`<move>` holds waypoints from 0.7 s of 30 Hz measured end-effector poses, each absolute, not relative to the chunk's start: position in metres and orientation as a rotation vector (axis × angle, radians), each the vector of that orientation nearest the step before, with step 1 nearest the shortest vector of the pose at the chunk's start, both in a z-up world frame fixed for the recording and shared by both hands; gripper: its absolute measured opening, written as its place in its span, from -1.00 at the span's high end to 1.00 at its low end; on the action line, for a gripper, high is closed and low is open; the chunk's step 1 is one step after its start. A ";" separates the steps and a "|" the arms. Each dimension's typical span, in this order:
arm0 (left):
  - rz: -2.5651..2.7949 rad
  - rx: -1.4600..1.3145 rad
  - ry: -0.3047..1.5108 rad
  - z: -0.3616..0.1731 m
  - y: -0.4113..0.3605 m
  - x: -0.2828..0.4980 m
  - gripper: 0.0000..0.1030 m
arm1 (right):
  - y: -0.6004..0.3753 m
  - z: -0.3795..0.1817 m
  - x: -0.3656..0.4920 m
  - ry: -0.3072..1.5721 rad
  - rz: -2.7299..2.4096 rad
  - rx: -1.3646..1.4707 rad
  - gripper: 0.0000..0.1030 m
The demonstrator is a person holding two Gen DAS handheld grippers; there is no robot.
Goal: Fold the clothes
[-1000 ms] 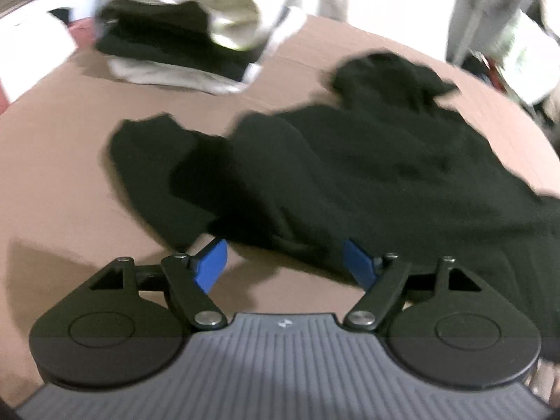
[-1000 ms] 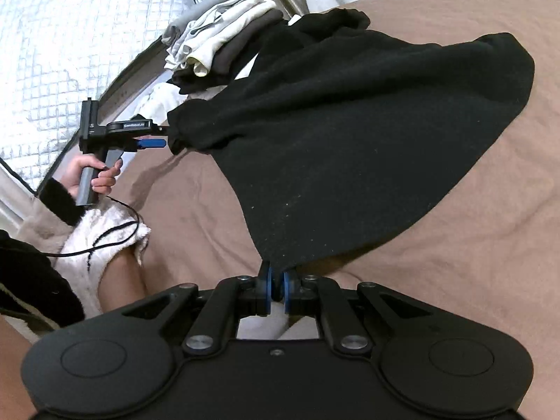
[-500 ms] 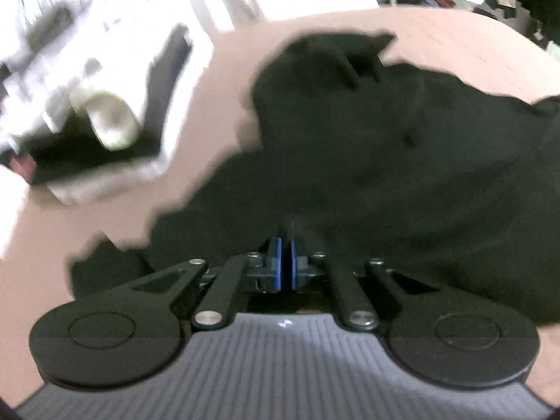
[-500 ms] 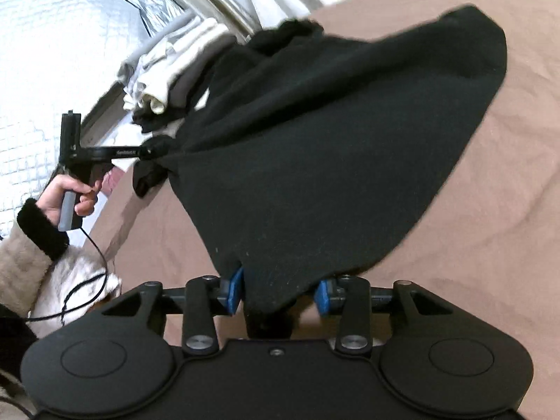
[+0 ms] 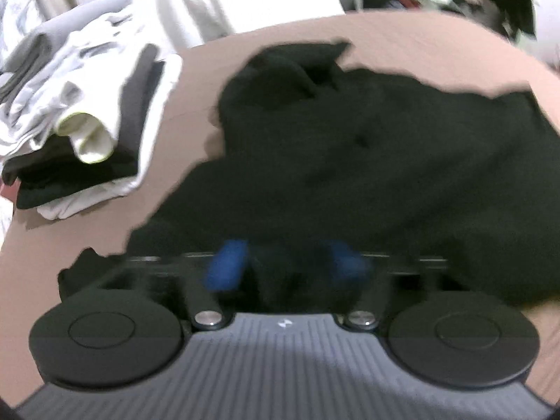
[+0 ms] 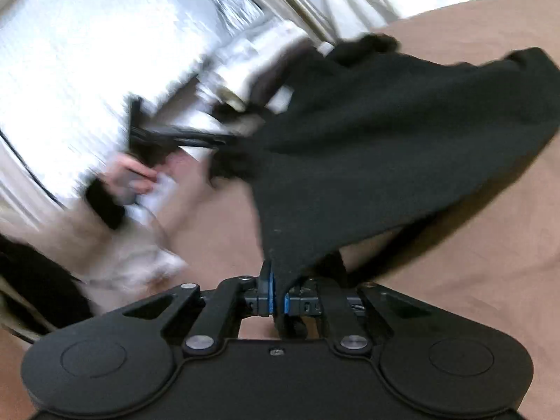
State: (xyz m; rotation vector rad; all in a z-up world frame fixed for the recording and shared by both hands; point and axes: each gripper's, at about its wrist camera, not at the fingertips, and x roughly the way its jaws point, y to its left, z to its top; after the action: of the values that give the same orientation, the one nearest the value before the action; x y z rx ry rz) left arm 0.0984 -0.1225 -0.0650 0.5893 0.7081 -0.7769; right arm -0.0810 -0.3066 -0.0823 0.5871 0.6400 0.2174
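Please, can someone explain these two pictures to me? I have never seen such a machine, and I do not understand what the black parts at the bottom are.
There is no robot here. A person holds a hand tool in each hand, each with a two-finger gripper and a camera looking along the fingers. One picture comes from each tool. The black shapes at the bottom are the tools themselves.

On the brown bed cover lies a black garment, with a stack of folded clothes beside it. The right gripper is shut on a corner of the garment and lifts it. The left gripper is opening, its blue pads apart with black cloth between them; the picture is blurred. The right view also shows the person's hand holding the left tool.
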 end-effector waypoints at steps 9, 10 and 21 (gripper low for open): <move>-0.645 0.205 0.928 -0.088 -0.105 0.146 0.97 | -0.297 -0.102 -0.052 0.656 0.156 0.598 0.74; -0.644 0.172 0.916 -0.078 -0.100 0.148 0.96 | -0.296 -0.101 -0.050 0.649 0.155 0.578 0.82; -0.599 -0.029 0.827 -0.013 -0.031 0.123 0.97 | -0.310 -0.079 -0.071 0.544 0.349 0.621 0.85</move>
State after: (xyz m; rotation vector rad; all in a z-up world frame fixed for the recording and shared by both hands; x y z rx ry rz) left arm 0.1231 -0.0314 -0.0129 -0.0285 0.8274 -0.5986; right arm -0.0706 -0.3098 -0.0790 0.6210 0.5440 0.3490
